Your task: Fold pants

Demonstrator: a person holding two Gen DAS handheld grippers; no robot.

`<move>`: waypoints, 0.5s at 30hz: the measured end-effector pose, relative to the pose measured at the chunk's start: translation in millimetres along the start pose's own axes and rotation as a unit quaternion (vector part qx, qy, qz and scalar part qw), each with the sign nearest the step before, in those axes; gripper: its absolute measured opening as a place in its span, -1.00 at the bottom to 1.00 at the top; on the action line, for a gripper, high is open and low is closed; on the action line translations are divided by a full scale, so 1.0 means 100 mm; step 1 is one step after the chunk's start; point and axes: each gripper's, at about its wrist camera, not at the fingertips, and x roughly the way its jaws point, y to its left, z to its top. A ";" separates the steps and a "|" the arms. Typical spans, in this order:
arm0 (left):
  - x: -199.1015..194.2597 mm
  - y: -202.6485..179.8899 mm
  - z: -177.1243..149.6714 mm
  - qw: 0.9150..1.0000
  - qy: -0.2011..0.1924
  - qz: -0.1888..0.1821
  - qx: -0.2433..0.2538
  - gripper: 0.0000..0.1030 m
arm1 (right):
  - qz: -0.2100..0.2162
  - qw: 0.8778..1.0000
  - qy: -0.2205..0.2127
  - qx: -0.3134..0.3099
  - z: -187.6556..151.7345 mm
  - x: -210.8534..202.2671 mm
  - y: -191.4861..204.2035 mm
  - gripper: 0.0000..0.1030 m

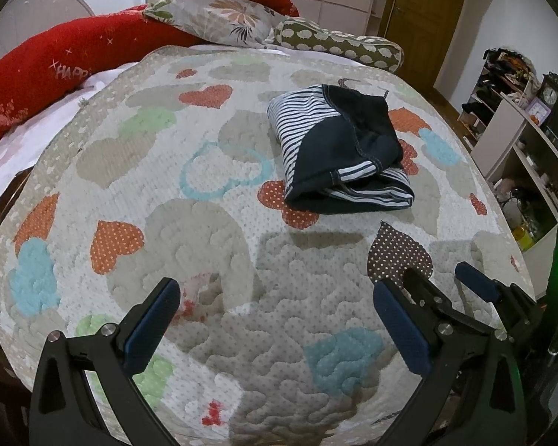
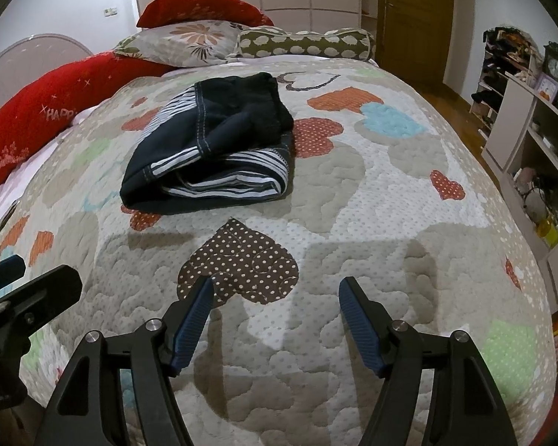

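The pants (image 1: 338, 148) are dark navy with white stripes and lie folded into a thick bundle on the heart-patterned quilt (image 1: 189, 193). In the right wrist view the pants (image 2: 212, 148) sit ahead and to the left. My left gripper (image 1: 275, 293) is open and empty, held over the quilt short of the bundle. My right gripper (image 2: 275, 290) is open and empty, over a brown dotted heart. The right gripper's fingers (image 1: 476, 282) show at the right of the left wrist view. The left gripper's fingers (image 2: 3, 267) show at the left edge of the right wrist view.
Red pillows (image 1: 55, 63), a floral pillow (image 1: 219, 15) and a green bolster (image 1: 338, 44) line the head of the bed. Shelves (image 2: 532, 156) with a clock stand to the right, past the bed's edge. A wooden door (image 2: 416, 18) is behind.
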 end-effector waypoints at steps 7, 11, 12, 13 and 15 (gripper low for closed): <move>0.03 0.04 0.00 1.000 0.007 -0.009 -0.011 1.00 | 0.001 1.000 -0.005 -0.004 -0.01 -0.01 0.03 0.45; 0.04 0.06 -0.01 1.000 0.012 -0.015 -0.015 1.00 | 0.000 1.000 -0.007 -0.009 -0.01 -0.02 0.06 0.45; 0.05 0.06 -0.01 1.000 0.012 -0.016 -0.015 1.00 | 0.001 1.000 -0.006 -0.010 -0.01 -0.02 0.07 0.45; 0.05 0.07 -0.01 1.000 0.013 -0.016 -0.014 1.00 | 0.002 1.000 -0.006 -0.011 -0.02 -0.02 0.07 0.45; 0.05 0.07 -0.01 1.000 0.012 -0.016 -0.015 1.00 | 0.003 1.000 -0.005 -0.013 -0.02 -0.01 0.09 0.46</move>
